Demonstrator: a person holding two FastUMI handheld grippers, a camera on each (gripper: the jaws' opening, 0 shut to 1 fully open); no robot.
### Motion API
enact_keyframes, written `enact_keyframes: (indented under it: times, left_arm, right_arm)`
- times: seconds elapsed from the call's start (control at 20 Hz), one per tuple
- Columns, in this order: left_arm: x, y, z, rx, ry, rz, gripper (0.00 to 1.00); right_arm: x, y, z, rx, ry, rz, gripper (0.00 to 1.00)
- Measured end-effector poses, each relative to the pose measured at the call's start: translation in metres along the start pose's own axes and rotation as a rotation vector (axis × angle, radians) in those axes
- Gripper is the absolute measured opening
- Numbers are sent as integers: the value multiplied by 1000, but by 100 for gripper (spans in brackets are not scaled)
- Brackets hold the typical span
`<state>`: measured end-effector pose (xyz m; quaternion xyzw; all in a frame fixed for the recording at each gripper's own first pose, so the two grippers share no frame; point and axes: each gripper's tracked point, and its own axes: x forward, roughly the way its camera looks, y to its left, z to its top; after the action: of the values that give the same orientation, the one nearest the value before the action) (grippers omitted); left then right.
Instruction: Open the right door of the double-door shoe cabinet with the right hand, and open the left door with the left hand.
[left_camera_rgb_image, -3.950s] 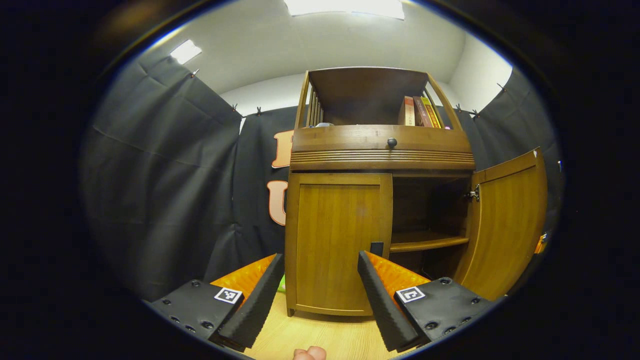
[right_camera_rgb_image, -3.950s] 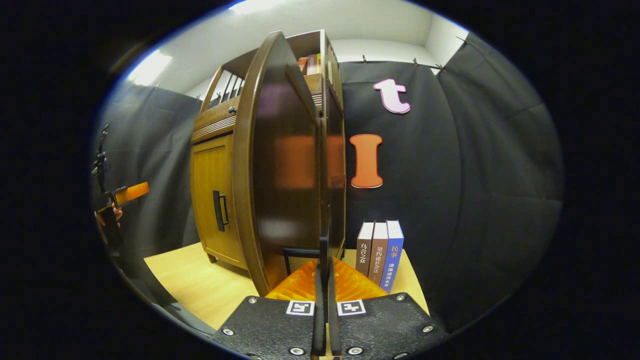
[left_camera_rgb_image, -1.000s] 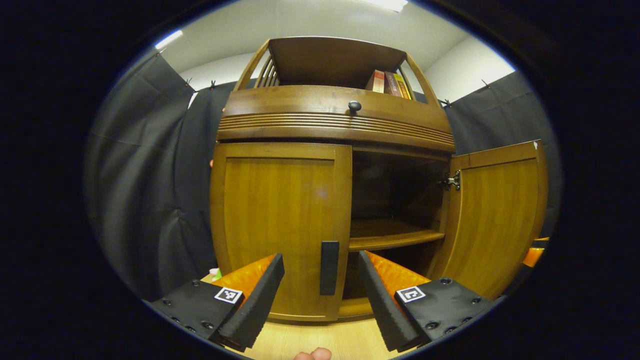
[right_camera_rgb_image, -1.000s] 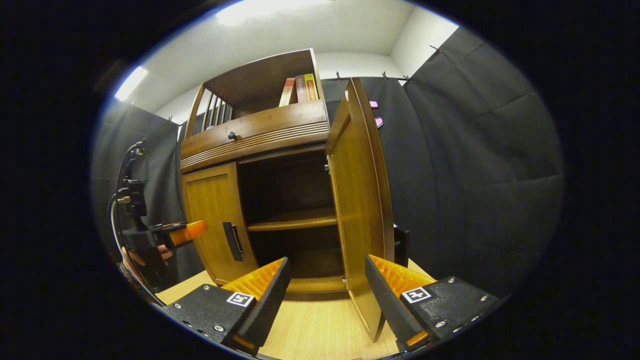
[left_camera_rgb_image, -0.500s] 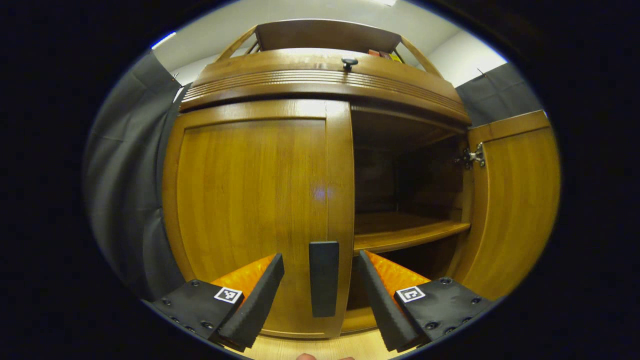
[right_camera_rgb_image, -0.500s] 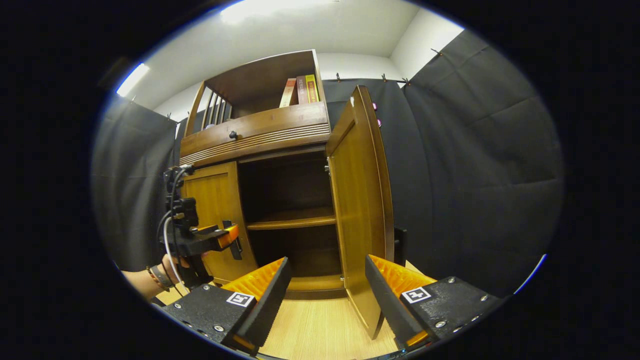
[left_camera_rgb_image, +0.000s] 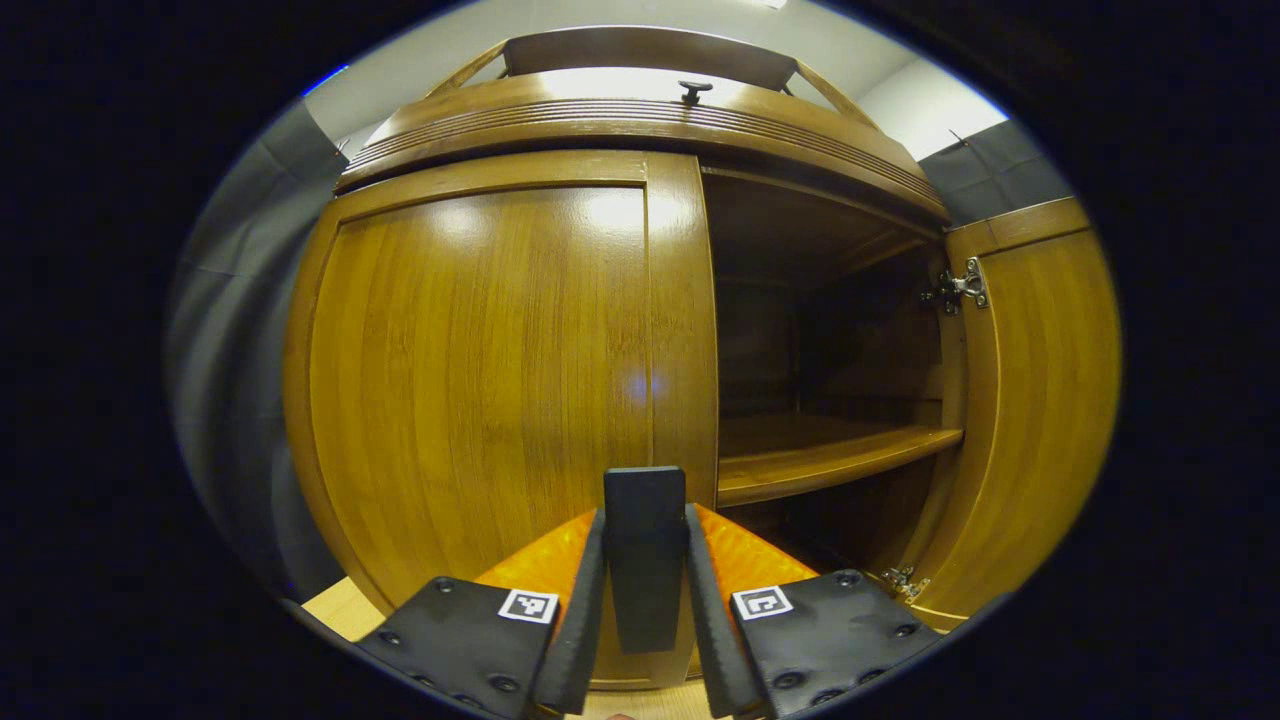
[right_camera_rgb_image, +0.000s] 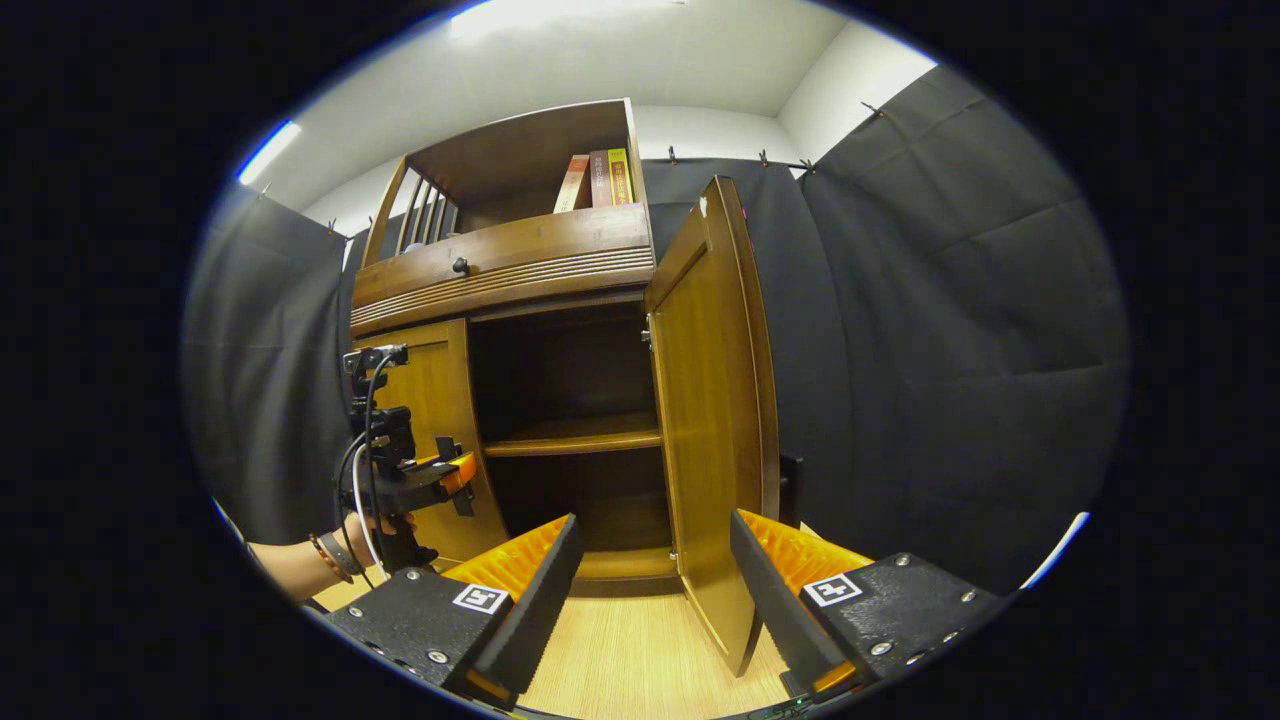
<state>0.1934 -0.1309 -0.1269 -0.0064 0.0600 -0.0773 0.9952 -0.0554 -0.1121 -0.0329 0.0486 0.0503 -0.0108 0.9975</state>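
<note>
At lower centre, the left hand-held gripper (left_camera_rgb_image: 645, 590) clamps the left door's handle (left_camera_rgb_image: 645, 555), its lower end hidden between the fingers. The right hand-held gripper (right_camera_rgb_image: 655, 590) gapes wide at the swung-out right door (right_camera_rgb_image: 715, 420), whose handle is mostly hidden behind it.

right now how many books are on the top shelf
3. They stand side by side at the right end of the top shelf: the left book, the middle book and the right book. More may be hidden behind the drawer front.
</note>
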Motion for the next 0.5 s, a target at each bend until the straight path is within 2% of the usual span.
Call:
enact_keyframes:
  times: [0.25,0.5]
  left_arm:
    - [0,3,-3,-7,42,8,33]
    - [-9,5,-3,1,64,38,34]
  right_arm:
    - [4,5,-3,15,3,0,92]
    - [2,14,-7,5,16,8,92]
